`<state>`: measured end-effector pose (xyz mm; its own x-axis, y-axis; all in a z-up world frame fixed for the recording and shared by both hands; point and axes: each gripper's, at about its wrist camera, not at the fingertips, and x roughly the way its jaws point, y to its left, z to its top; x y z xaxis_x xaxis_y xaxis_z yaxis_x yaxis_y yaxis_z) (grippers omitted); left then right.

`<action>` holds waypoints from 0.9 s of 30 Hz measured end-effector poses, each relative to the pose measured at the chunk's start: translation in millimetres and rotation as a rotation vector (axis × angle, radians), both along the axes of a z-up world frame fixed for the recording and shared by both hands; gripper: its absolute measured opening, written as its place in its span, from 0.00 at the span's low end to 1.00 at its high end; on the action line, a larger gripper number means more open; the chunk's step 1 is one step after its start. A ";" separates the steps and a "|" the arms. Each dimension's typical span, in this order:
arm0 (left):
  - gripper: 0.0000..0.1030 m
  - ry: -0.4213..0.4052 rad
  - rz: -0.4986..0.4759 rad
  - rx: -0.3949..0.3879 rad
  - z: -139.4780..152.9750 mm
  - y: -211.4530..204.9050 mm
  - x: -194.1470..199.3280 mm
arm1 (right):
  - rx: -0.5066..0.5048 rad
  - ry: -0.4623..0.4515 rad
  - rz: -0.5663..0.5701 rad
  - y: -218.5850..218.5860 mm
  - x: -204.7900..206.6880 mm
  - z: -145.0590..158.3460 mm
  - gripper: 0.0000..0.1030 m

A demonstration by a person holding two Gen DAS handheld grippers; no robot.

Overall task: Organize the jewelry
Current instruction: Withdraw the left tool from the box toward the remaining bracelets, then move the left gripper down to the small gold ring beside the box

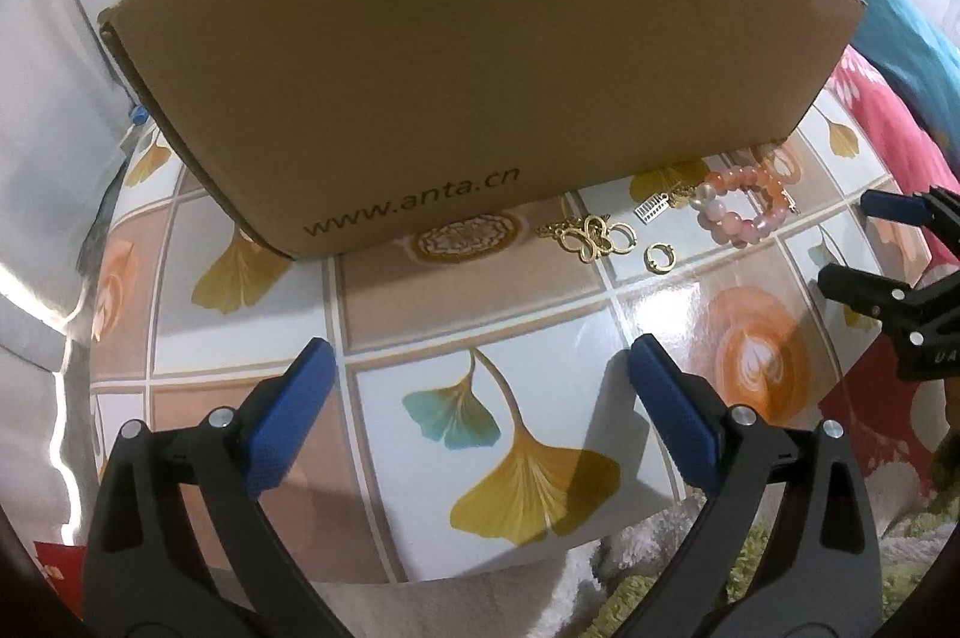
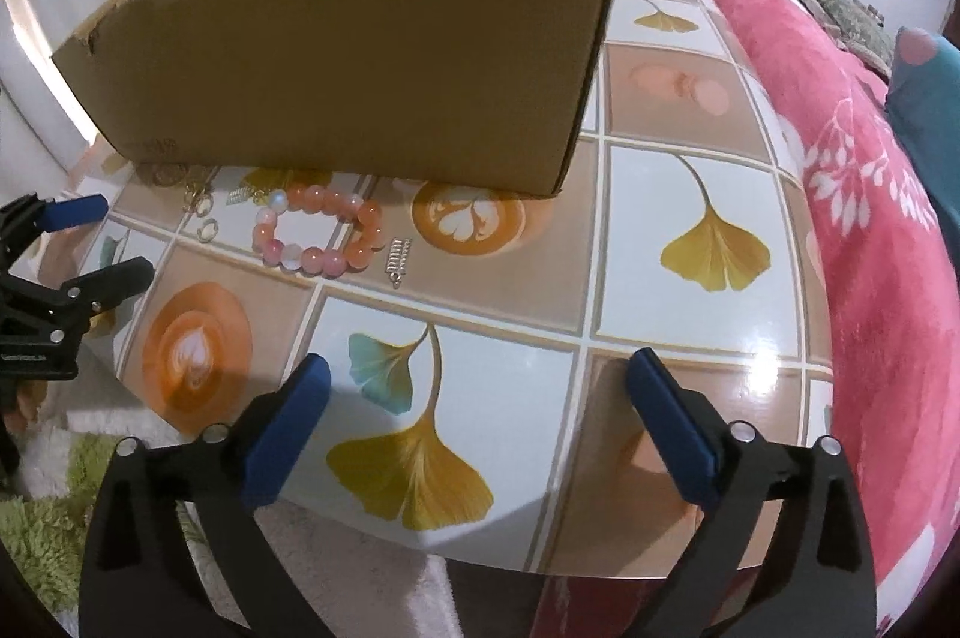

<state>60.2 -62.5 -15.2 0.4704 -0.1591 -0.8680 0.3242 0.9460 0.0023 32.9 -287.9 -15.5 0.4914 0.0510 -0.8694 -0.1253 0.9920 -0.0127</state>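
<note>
A brown cardboard box (image 1: 468,86) stands on the patterned table (image 1: 456,314); it also shows in the right wrist view (image 2: 360,56). In front of it lie a pink bead bracelet (image 1: 747,212) (image 2: 321,233), a gold butterfly chain (image 1: 591,236), a gold ring (image 1: 660,259) (image 2: 208,230), a small silver comb-like charm (image 1: 652,207) and a silver charm (image 2: 398,261). My left gripper (image 1: 480,368) is open and empty over the table's near edge. My right gripper (image 2: 480,380) is open and empty, right of the jewelry; it shows in the left wrist view (image 1: 864,242).
A pink flowered blanket (image 2: 852,194) and a teal cushion (image 2: 924,98) lie right of the table. A green shaggy rug (image 2: 42,530) is below the near edge. The left gripper (image 2: 102,242) shows at the left of the right wrist view.
</note>
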 end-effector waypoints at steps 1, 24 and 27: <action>0.92 0.001 -0.004 0.000 0.3 0.6 0.2 | 0.004 0.007 -0.003 0.1 0.1 0.3 0.93; 0.92 -0.033 -0.068 -0.036 -2.0 7.7 -7.1 | 0.236 -0.124 0.048 22.3 -6.8 36.9 0.91; 0.92 -0.056 -0.075 -0.090 5.3 14.2 -9.0 | 0.279 -0.103 0.073 33.6 -1.2 35.6 0.77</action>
<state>51.2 -48.3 -9.9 0.5015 -0.2720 -0.8213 0.3963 0.9161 -0.0614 31.7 -254.3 20.1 0.5627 0.3195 -0.7624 -0.2085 0.9473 0.2431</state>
